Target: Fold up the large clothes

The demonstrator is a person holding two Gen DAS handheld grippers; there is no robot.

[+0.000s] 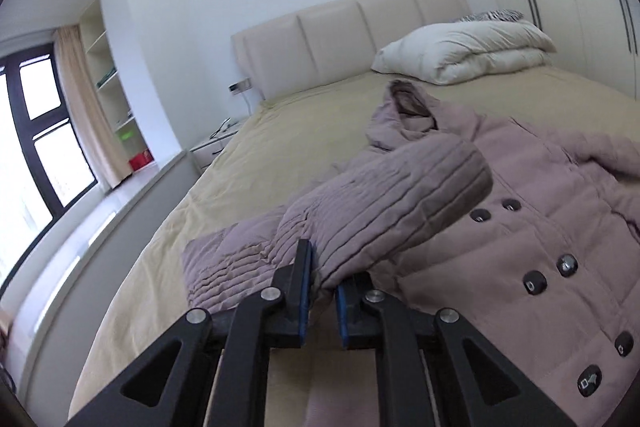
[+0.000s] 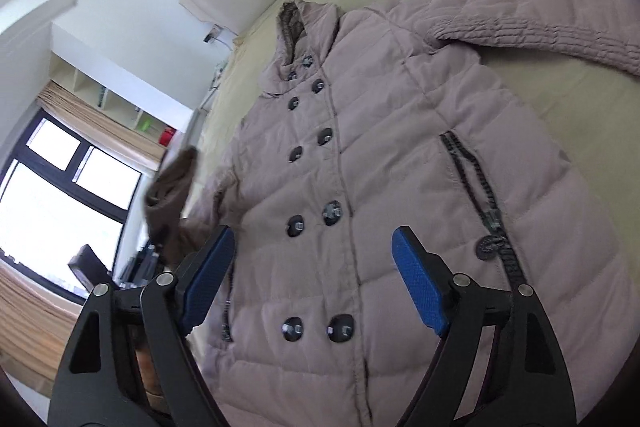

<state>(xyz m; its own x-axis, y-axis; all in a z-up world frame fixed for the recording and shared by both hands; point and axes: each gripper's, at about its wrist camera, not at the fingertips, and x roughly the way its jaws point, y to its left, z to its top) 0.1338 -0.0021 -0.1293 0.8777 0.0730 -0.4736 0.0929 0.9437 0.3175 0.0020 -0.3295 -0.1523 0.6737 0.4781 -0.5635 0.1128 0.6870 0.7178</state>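
A mauve padded coat (image 2: pixel 384 155) lies front-up on the bed (image 1: pixel 280 147), filling the centre and right of the right wrist view, hood (image 2: pixel 304 23) toward the headboard (image 1: pixel 340 39). One sleeve (image 1: pixel 380 203) is raised off the bedding and crosses the middle of the left wrist view; the other sleeve (image 2: pixel 552 23) lies stretched out at the upper right of the right wrist view.

Step in hand, as judged: folding the raised sleeve inward over the buttoned front. To do it well, carry the cuff across in a low arc so the thick padding does not bunch at the shoulder, lay it flat beside the double row of buttons (image 2: pixel 316 211), and let go only once the sleeve rests on the coat body.

The left gripper (image 1: pixel 322 291), lower centre of its frame, has its blue pads (image 1: pixel 306 287) drawn close together, pinching the sleeve fabric near the cuff. The right gripper (image 2: pixel 314 267) hovers over the lower front of the coat with its pads (image 2: pixel 418 287) spread wide, holding nothing; whether it touches the cloth cannot be told. A folded duvet (image 1: pixel 464 53) sits near the headboard, well apart from the coat.
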